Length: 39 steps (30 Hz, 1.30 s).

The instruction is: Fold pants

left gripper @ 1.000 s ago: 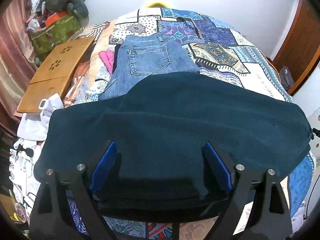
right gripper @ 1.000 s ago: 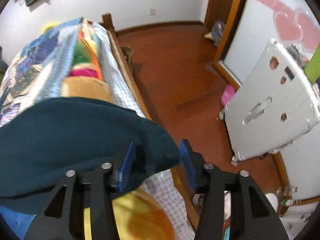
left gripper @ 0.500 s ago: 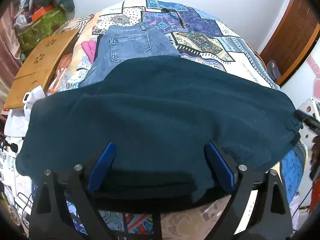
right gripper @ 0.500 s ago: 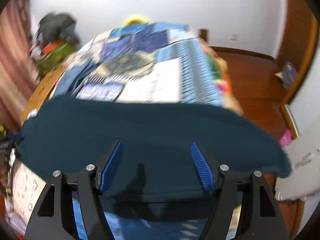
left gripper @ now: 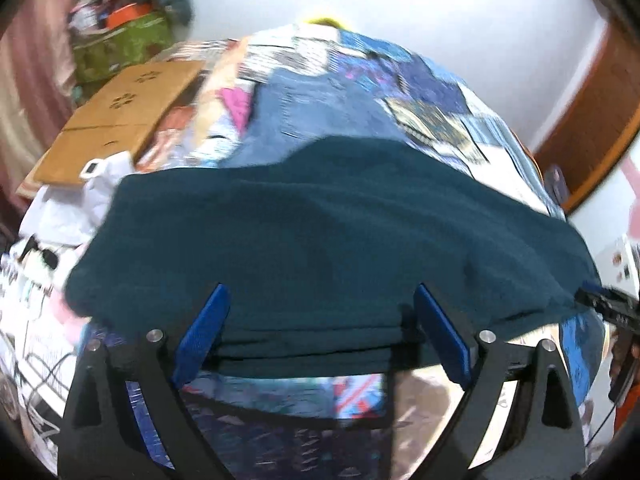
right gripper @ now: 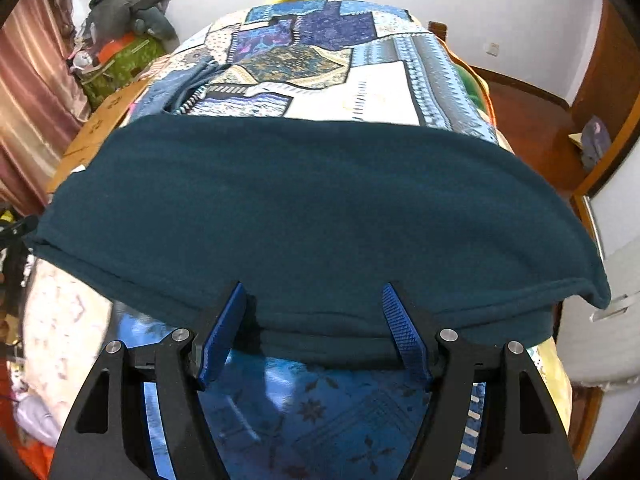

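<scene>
One teal pants (right gripper: 312, 208), seemingly folded, lies between both spread-apart hand-held grippers, left (left gripper: 320, 322) and right (right gripper: 316, 320).

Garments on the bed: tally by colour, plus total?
Dark teal pants: 1
Blue jeans: 1
Pink garment, partly hidden: 1
Total: 3

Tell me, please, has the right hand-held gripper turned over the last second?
Yes: the right hand-held gripper swung left, from the wooden floor to the patchwork quilt.
</scene>
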Available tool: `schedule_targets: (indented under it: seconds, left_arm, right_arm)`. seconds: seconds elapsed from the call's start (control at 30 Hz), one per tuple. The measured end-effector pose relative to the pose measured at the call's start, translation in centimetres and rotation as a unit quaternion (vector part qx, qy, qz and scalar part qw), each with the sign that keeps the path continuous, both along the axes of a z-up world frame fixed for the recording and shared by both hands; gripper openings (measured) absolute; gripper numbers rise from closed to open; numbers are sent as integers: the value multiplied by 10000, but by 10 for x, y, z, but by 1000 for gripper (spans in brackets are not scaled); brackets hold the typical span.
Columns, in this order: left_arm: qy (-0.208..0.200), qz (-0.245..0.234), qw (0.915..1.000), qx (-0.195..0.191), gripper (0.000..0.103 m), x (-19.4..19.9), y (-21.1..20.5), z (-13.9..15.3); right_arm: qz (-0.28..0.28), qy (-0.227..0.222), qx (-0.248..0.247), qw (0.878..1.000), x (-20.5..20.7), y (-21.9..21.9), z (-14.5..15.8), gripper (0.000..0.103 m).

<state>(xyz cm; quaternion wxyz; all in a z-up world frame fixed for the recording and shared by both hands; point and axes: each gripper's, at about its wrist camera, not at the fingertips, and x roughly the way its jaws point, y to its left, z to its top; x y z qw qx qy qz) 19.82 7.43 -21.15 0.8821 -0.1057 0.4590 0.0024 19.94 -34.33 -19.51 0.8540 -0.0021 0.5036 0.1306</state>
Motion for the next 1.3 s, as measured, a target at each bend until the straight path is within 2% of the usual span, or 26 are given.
schedule_targets:
  seconds: [0.1, 0.2, 0.33, 0.43, 0.53, 0.7, 0.87, 1.0, 1.13, 1.17, 1.23, 1.3]
  left_arm:
    - [-63, 535, 9984, -149, 94, -7, 34, 4]
    - [-51, 1127, 9930, -362, 94, -14, 73, 1]
    - [45, 1797, 9805, -794, 94, -26, 123, -10]
    - [179, 2128, 9701, -1152, 94, -33, 150, -25]
    - [400, 2304, 9594, -1574, 94, -37, 168, -46]
    - [685, 2308, 9450, -2213, 94, -40, 177, -75]
    - [730, 2264, 9226, -3037, 95, -35, 181, -97]
    - [797, 2287, 9209, -3055, 96, -20, 185, -104]
    - [773, 2178, 9283, -2914, 96, -9, 185, -108]
    - [738, 2176, 9298, -2874, 94, -10, 186, -109]
    - [692, 2217, 9331, -2747, 78, -10, 186, -109]
    - [632, 2280, 9321, -2742, 70, -11, 189, -111]
  right_arm:
    - [89, -192, 116, 9997, 4, 16, 12, 67]
    - [265, -443, 232, 9984, 16, 36, 30, 67]
    - [664, -717, 344, 9946, 39, 72, 48, 67]
    - [1019, -772, 433, 9909, 60, 104, 56, 68]
    - [1397, -807, 455, 9859, 78, 137, 58, 68]
    - [1963, -894, 250, 9761, 108, 189, 53, 68]
    - [2354, -633, 241, 9695, 138, 230, 33, 68]
    - [2433, -298, 277, 9691, 164, 255, 13, 68]
    - [2465, 164, 364, 9683, 191, 273, -12, 66]
    - [2476, 269, 380, 9678, 195, 276, -17, 58]
    - [2578, 573, 419, 9636, 202, 285, -29, 49]
    - [2661, 596, 385, 9613, 202, 294, -35, 49]
